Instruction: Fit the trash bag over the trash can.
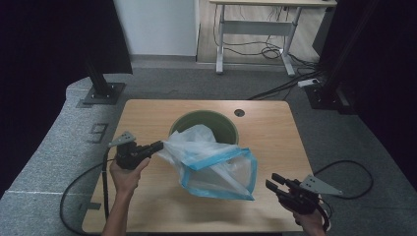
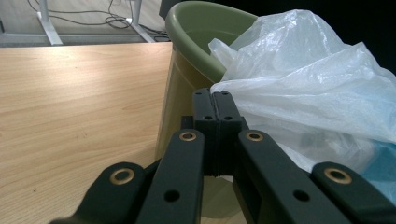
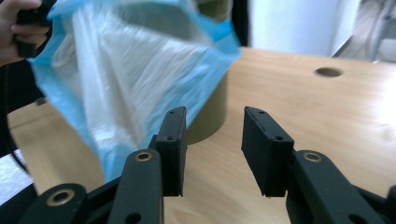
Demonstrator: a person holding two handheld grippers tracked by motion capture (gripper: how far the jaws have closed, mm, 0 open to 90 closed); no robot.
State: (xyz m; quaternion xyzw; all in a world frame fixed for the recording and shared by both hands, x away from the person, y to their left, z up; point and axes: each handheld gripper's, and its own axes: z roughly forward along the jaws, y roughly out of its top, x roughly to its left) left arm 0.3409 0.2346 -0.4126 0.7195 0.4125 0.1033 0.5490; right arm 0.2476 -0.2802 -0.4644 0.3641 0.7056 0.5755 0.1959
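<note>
While left tool point(image 1: 156, 146) clamps bag point(image 1: 216, 164) | right tool point(image 1: 273, 183) released, near bag

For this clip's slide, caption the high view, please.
Left gripper pinches a blue-trimmed plastic bag beside the green bin; right gripper waits open.

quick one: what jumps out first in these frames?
The translucent plastic bag with a blue rim, billowing open at mid-table and draped partly over the olive-green bin behind it. The left tool has its jaws shut on the bag's left edge, holding it up. The right tool waits open near the table's front right, apart from the bag.
</note>
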